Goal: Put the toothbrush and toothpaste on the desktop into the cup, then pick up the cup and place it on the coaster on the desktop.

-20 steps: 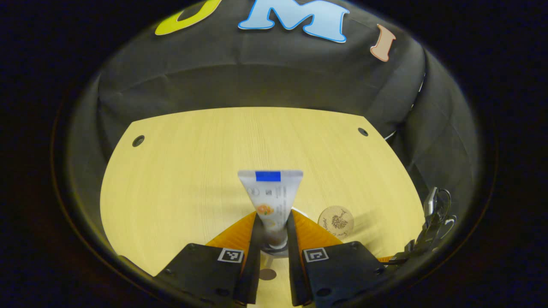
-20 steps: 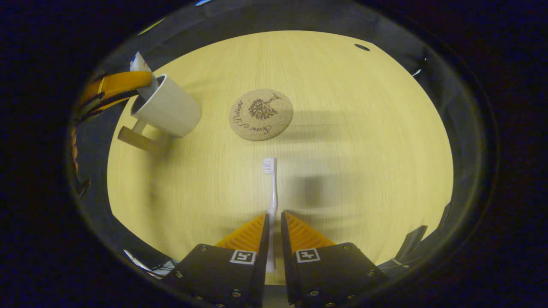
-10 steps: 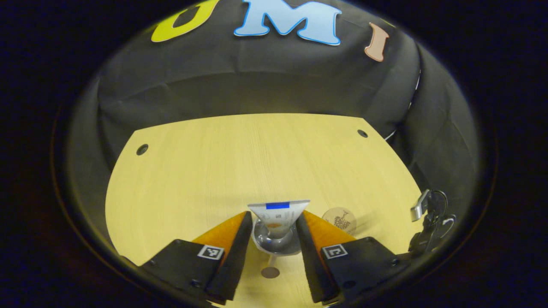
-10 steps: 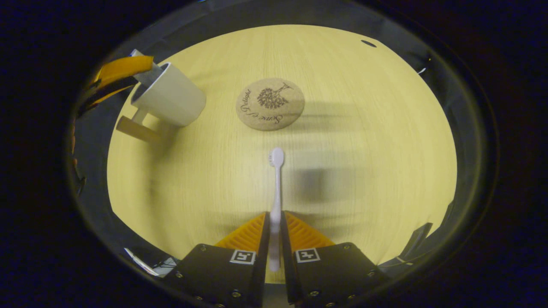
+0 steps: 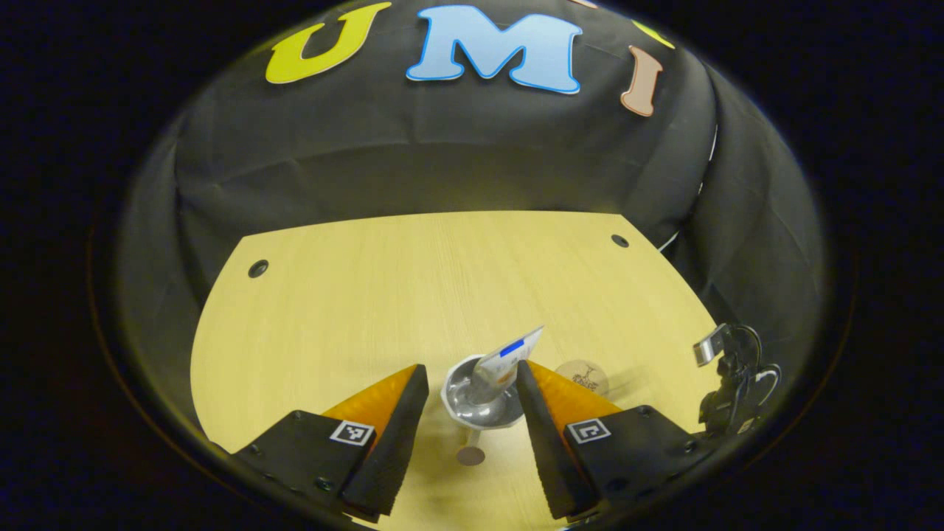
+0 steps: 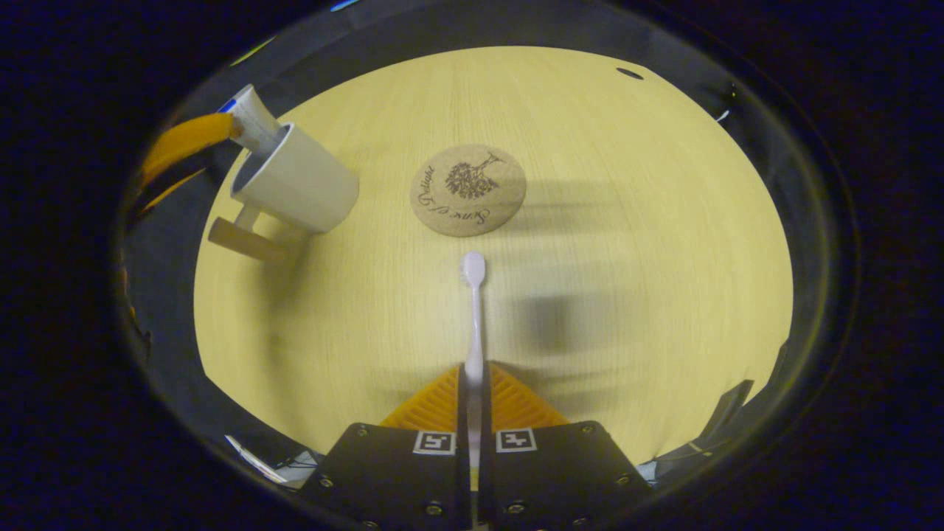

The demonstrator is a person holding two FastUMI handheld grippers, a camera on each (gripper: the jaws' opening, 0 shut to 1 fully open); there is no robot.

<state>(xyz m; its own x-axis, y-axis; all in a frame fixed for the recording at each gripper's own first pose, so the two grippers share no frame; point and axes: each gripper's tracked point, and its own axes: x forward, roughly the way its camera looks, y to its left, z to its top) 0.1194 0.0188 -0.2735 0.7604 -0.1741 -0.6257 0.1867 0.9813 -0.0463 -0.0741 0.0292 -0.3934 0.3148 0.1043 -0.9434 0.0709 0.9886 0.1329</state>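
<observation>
Your left gripper (image 5: pixel 466 387) is hanging wide open over the cup (image 5: pixel 479 398), fingers apart on either side and touching nothing. The toothpaste (image 5: pixel 507 354) is sitting inside the cup, leaning to the right against the rim. Your right gripper (image 6: pixel 473 380) is clamping the toothbrush (image 6: pixel 473 317) by its handle, head pointing far toward the coaster (image 6: pixel 467 189). The cup is standing far left on the desktop (image 6: pixel 627 221), left of the coaster. Clear the left gripper away first, then bring the brush over the cup's mouth, tip it handle-down and release low, beside the tube, so the cup isn't getting knocked.
</observation>
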